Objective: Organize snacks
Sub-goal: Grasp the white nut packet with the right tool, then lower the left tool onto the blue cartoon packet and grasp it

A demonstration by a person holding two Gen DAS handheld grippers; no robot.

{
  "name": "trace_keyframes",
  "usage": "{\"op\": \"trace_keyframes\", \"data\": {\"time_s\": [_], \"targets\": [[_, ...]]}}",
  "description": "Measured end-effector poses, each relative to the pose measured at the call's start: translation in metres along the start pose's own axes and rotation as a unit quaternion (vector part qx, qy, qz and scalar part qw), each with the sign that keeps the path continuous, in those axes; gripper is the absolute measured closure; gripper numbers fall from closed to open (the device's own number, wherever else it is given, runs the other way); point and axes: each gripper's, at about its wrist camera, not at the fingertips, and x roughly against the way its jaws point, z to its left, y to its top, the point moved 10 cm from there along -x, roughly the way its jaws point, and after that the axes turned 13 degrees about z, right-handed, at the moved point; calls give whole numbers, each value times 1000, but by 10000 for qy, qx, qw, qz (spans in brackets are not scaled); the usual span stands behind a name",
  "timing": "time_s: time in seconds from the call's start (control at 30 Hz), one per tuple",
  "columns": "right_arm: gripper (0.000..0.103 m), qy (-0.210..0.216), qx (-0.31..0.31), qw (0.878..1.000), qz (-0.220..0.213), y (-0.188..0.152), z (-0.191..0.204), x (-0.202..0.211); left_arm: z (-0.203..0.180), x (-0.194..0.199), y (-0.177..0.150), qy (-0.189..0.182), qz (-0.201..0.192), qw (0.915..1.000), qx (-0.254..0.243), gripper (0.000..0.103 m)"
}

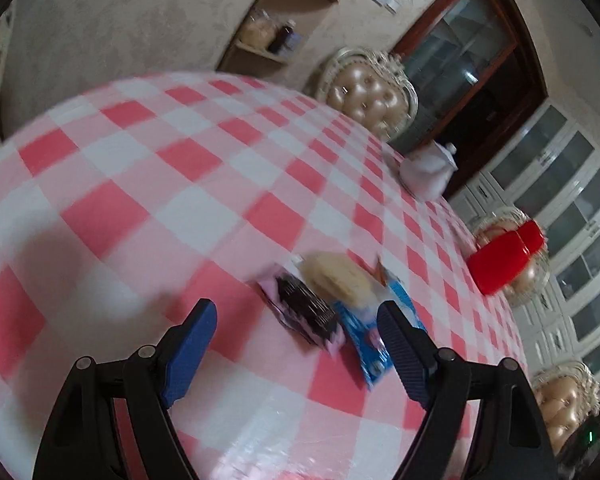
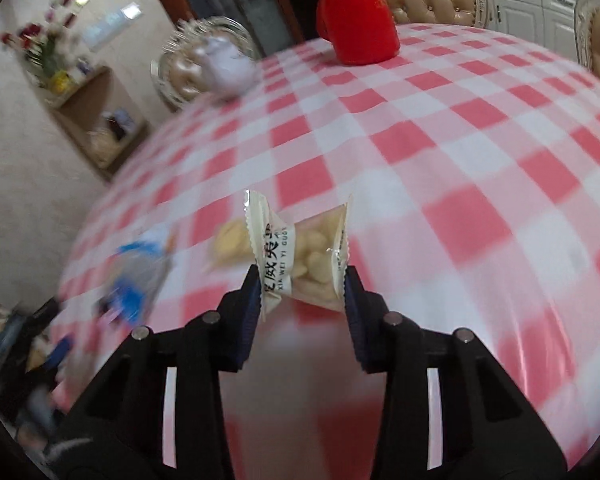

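I have the right tool pinching a macadamia nut packet lifted clear of the bench for sorting, while my left tool hangs spread over the snack pile.

A table is carrying the items and is wearing a red, pink and white checked cloth. Three snack packs are lying in a touching cluster on the cloth: a pink pack with dark contents, a pale pack overlapping it, and a blue pack beside both. A red container is sitting near the far edge. A white pot is standing well apart from it, also at the edge.
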Motion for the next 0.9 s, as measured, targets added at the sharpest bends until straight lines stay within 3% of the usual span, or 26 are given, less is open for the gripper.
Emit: {"op": "trace_keyframes", "data": {"time_s": [0.07,0.13,0.17,0.23,0.27,0.4,0.57,0.67,0.73,0.83,0.9], "targets": [[60,361,-6,9993,-3,-19,7,15,-17,-10,-10,-20,225,9993,-303,20],[59,727,-93,9973,-22,-38,10,28,-35,-10,-12,326,55,9959,-844,20],[59,801,-94,9967,-53,-46,11,32,-45,-9,-12,520,-62,9919,-1158,20],[59,822,-140,9965,-57,-61,9,33,-65,-14,-12,573,-68,9833,-1726,18],[59,899,-237,9957,-4,-66,7,31,-73,-23,-11,716,14,9754,-2084,18],[59,1085,-439,9931,-10,-62,2,32,-88,-75,-11,1664,418,9257,-3372,17],[58,1170,-502,9917,-198,-54,0,44,-104,-94,-14,1512,668,9068,-3878,17],[58,1266,-526,9905,-64,-56,2,41,-104,-103,-29,1694,793,8825,-4316,17],[58,1303,-516,9901,-16,-57,3,40,-108,-102,-34,1633,749,8799,-4398,18],[58,1276,-464,9907,-49,-57,5,41,-116,-98,-26,1402,696,8936,-4207,18],[57,1268,-466,9908,-60,-58,5,41,-117,-102,-23,1472,703,8925,-4206,17]]}}
